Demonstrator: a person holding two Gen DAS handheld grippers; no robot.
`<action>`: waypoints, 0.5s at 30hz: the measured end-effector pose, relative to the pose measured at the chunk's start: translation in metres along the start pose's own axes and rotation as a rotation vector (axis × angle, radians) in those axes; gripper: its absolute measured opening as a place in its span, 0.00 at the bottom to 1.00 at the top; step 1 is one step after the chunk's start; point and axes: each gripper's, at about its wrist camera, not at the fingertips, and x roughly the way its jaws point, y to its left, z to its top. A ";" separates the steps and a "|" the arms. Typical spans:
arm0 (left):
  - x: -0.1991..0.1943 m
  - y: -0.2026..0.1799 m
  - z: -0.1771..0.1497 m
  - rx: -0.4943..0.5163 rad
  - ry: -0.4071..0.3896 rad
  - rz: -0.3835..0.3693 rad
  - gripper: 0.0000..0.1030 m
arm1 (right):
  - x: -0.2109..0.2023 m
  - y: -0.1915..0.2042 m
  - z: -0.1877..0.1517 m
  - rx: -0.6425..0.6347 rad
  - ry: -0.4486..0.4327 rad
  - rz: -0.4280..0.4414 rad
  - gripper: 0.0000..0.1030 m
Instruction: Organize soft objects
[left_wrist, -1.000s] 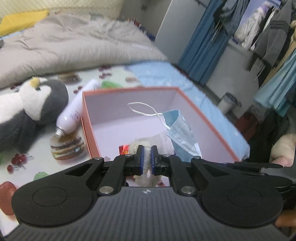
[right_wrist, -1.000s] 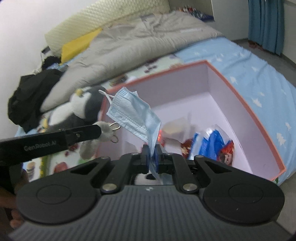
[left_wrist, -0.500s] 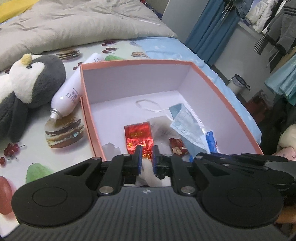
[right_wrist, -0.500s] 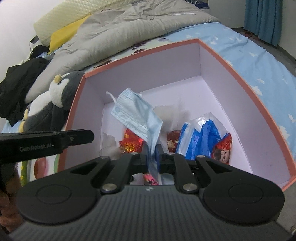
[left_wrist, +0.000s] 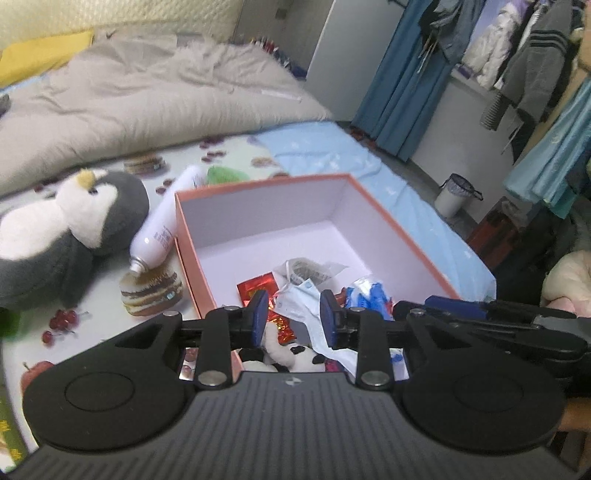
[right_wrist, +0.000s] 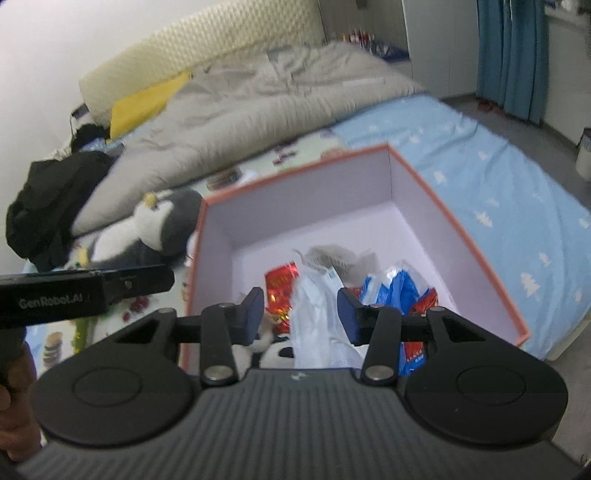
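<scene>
An orange box (left_wrist: 402, 229) sits on the bed (left_wrist: 325, 155) beside blue curtains (left_wrist: 399, 81).

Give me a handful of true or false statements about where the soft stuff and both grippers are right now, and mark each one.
1. The face mask lies inside the box. True.
2. The penguin plush sits in the box. False: it lies on the bed outside it, by the box's left wall.
3. The right gripper is clamped on the mask. False: its jaws stand apart.
4. The left gripper is open. True.
5. The spray bottle stands upright. False: it lies on its side beside the box.
</scene>
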 end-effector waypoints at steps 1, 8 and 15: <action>-0.010 -0.002 0.000 0.004 -0.012 0.001 0.34 | -0.009 0.003 0.000 -0.002 -0.014 0.003 0.46; -0.078 -0.014 -0.003 0.034 -0.101 -0.002 0.34 | -0.060 0.023 -0.001 -0.021 -0.099 0.011 0.46; -0.130 -0.027 -0.020 0.045 -0.157 -0.016 0.34 | -0.103 0.040 -0.013 -0.044 -0.158 0.010 0.46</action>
